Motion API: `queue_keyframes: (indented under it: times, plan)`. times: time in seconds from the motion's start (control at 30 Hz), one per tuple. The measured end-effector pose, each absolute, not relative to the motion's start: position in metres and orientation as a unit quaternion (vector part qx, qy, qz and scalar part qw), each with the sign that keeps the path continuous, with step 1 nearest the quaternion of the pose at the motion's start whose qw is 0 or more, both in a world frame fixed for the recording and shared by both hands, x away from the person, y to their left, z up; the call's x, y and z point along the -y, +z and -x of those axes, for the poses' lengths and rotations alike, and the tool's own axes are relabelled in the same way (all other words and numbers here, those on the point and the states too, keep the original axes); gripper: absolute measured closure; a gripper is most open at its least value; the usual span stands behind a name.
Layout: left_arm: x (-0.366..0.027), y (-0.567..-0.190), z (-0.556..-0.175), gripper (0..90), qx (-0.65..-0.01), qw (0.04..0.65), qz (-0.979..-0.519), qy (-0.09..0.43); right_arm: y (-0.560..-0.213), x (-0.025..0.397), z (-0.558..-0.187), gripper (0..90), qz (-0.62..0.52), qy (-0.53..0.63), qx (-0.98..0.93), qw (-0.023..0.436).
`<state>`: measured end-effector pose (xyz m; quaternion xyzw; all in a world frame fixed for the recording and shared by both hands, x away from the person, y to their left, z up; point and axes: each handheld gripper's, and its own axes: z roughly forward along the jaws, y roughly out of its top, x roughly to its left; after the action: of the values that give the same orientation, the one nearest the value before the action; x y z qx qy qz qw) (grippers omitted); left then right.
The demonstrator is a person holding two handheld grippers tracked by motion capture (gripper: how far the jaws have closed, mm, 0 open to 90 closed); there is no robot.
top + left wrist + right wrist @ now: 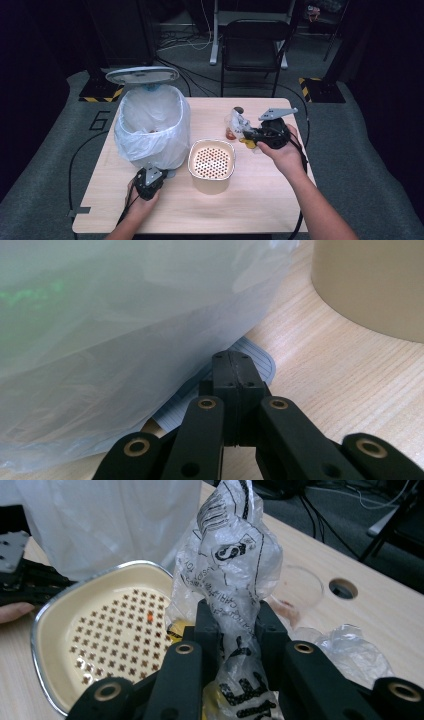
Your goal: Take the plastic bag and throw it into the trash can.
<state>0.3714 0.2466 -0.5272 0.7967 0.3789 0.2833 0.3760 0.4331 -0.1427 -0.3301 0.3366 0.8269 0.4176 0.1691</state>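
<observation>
- At the left of the table (250, 210) stands a pedal bin (152, 127) with a white liner bag, and its lid (142, 75) is open above it.
- The left gripper (231, 371) rests low on the table at the foot of the bin. Its jaws are pressed together with nothing between them, and the tips lie over the grey ribbed pedal (260, 362), touching or almost touching it; I cannot tell which.
- In the middle, just beside the bin, there is a cream basin with a perforated strainer insert (212, 162).
- At the right, the right gripper (235, 630) is closed on a crumpled clear plastic wrapper (232, 555) with black print, held a little above the table beside the strainer.
- The wrapper stands almost upright in the jaws. Its long axis runs up from the grip, with the free end pointing upward and a shorter tail hanging below.
- Near it on the table lie a small clear plastic cup (300, 592) and another piece of clear film (350, 650).
- I judge the step in hand is carrying the wrapper to the bin. To do it well, the grip should stay firm, the wrapper should pass over the strainer, not through it, and it should be let go only when it is well inside the liner rim, because light film can drift or cling.
</observation>
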Motion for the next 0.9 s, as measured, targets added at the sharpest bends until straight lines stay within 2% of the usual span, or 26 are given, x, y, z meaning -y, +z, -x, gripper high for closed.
queue_keyframes:
  times: [0.6, 0.9]
  plan:
    - [-0.247, -0.527, -0.371, 90.0, -0.38, 0.377, -0.796, 0.283, -0.278, 0.08, -0.443, 77.2, -0.268, 0.448, -0.841, 0.144]
    - [-0.247, -0.527, -0.372, 90.0, -0.372, 0.373, -0.797, 0.295, -0.255, 0.013, -0.454, 77.3, -0.213, 0.449, -0.857, 0.135]
